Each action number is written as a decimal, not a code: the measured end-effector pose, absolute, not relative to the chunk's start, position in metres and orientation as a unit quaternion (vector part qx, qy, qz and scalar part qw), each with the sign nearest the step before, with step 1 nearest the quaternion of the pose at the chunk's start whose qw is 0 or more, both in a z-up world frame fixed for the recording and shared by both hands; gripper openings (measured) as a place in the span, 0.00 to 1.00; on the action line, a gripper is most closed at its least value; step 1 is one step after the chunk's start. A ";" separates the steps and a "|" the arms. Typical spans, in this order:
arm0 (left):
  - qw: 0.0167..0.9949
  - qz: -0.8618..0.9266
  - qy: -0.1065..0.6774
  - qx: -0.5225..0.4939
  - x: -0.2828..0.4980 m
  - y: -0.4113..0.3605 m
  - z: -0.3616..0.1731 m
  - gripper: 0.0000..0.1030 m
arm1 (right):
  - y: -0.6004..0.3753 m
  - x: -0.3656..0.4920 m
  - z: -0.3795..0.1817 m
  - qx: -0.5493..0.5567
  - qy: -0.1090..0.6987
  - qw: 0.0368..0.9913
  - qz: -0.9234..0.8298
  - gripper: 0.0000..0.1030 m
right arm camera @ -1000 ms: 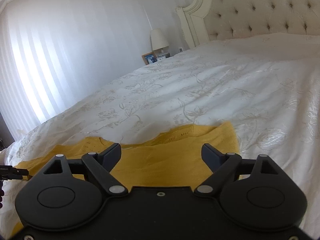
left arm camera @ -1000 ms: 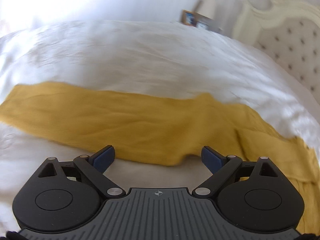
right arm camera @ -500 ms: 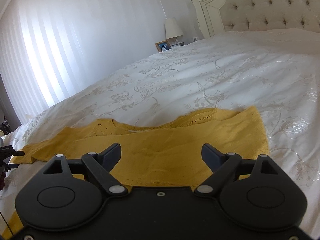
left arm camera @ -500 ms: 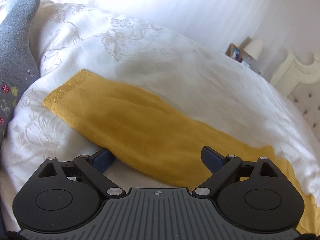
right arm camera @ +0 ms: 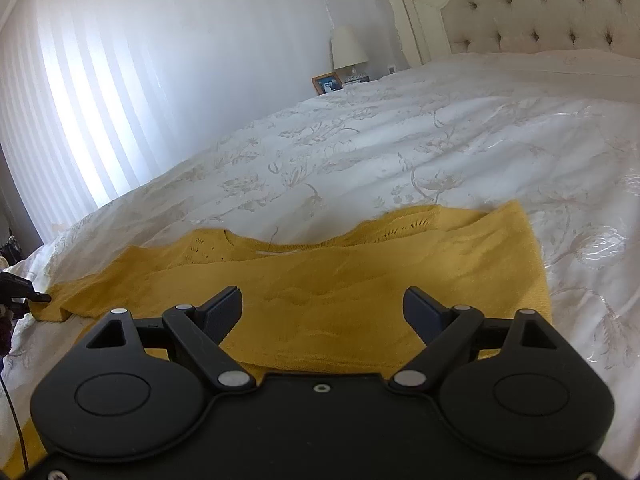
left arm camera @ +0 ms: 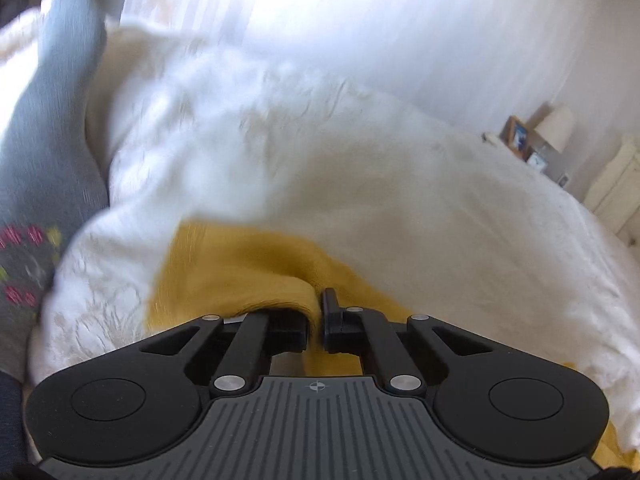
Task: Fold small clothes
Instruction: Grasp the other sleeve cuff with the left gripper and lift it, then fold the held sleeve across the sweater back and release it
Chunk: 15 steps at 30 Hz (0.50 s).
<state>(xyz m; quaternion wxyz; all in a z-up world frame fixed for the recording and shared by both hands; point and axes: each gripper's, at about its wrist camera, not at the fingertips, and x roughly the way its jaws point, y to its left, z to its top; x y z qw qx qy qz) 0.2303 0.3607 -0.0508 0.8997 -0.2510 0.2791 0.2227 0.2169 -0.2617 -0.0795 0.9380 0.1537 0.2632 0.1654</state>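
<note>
Mustard-yellow knitted top (right arm camera: 340, 280) lying spread on a white embroidered bedspread (right arm camera: 440, 140).
The left gripper (left arm camera: 316, 312) pinches a raised fold of its sleeve end; the right gripper (right arm camera: 322, 308) hangs over the body with fingers wide apart.

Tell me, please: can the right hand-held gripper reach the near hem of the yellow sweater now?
Probably yes. The right hand-held gripper is open and hovers over the yellow sweater, which lies flat on the bedspread. Nothing lies between its fingers and the hem.
</note>
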 end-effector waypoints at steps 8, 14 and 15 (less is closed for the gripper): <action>0.954 0.151 0.199 -0.168 0.230 0.284 0.062 0.06 | -0.276 0.215 -0.069 0.184 0.247 0.938 0.156 0.86; 0.979 0.062 0.160 -0.114 0.245 0.197 0.136 0.06 | -0.291 0.213 -0.061 0.211 0.230 0.940 0.140 0.86; 0.980 0.047 0.158 -0.109 0.247 0.181 0.143 0.07 | -0.294 0.213 -0.060 0.215 0.228 0.940 0.136 0.86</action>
